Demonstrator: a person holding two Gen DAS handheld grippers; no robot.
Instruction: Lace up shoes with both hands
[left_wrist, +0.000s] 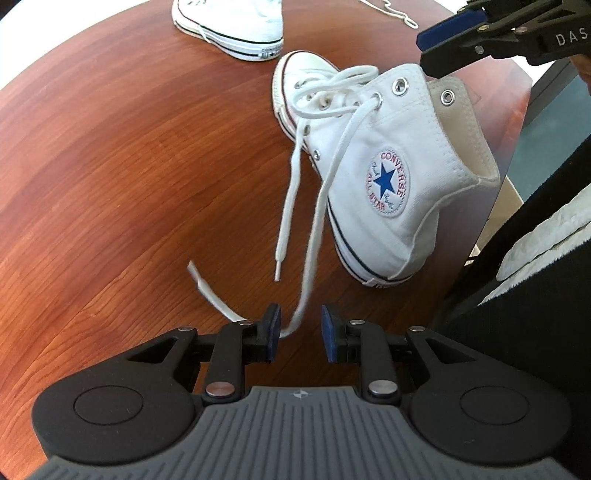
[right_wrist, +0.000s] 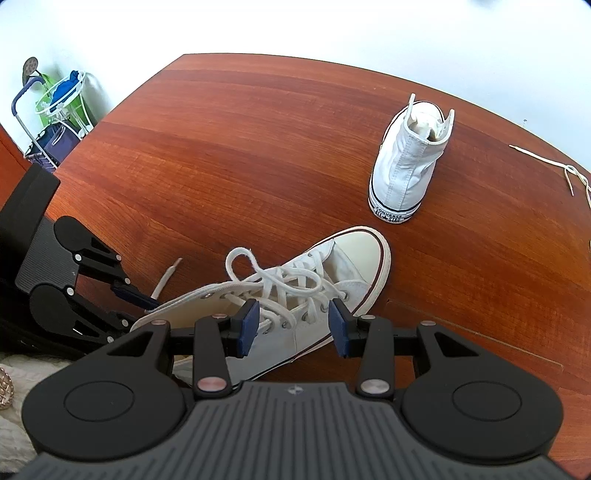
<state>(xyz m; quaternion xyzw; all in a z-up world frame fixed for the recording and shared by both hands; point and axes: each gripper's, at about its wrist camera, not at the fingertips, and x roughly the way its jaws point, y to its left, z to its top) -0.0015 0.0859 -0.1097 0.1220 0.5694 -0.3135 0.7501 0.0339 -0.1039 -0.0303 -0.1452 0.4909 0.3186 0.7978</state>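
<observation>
White lace (left_wrist: 317, 221) | between left gripper (left_wrist: 301, 328) jaws, apart | sneaker (left_wrist: 388, 158) tilted

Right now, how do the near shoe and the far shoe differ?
The near shoe has a lace threaded through its eyelets; the far shoe shows none. The near shoe lies tipped, with its toe pointing away; the far shoe stands upright and shows its heel. Both are white high-top sneakers on the wooden table.

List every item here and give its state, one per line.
Near shoe: upright, partly laced, top eyelets empty.
Lace: loose, running between the left claw's pads.
Left claw: open, not pinching.
Right claw: open above the near shoe.
Far shoe: upright, unlaced.
Spare lace: loose on table.
</observation>
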